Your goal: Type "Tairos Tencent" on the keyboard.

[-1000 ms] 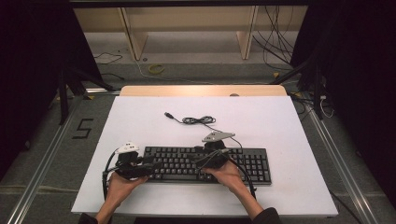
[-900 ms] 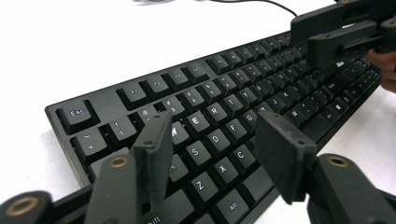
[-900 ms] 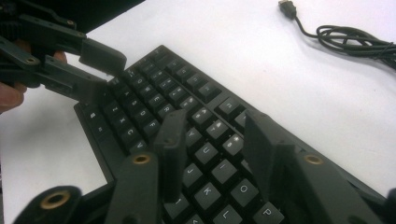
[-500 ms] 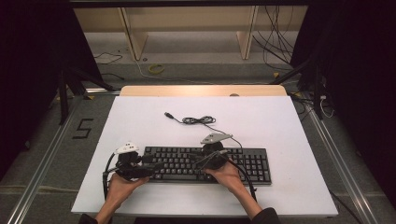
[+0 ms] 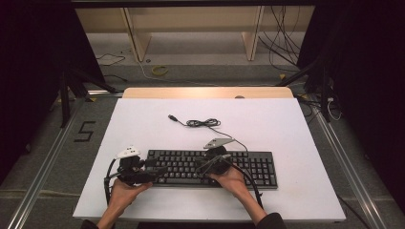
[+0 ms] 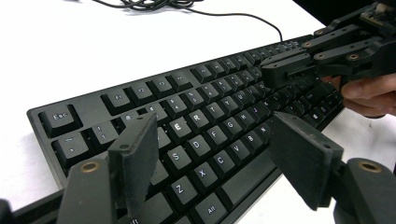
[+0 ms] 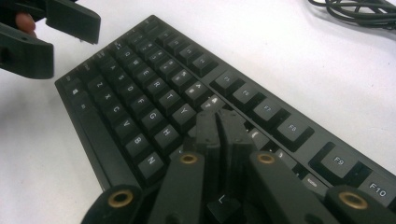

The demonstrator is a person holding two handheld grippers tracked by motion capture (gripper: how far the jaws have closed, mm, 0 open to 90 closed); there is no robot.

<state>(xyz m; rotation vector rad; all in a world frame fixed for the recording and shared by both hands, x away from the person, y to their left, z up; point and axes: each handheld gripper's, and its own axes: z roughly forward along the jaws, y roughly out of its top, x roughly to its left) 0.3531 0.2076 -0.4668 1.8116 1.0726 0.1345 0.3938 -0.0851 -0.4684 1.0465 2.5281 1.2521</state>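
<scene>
Typing on keyboard (image 5: 210, 168) underway: right gripper (image 7: 219, 122) clenched, tips just closed, poised over middle keys; left gripper (image 6: 215, 154) released, just widened, hovering near left end. No press visible yet.

Light: bright, even, from overhead on the white table (image 5: 286, 129); dark surround at 9 and 3 o'clock | Shadows: soft, short under the keyboard (image 5: 248, 164) | Glare: tabletop near-washed-out at 12 o'clock in gripper views | Blur: near jaws soft; high view slightly grainy

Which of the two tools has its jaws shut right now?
The right tool: its jaws have just closed and meet above the keyboard with nothing between. The left tool stands spread over the letter keys.
</scene>
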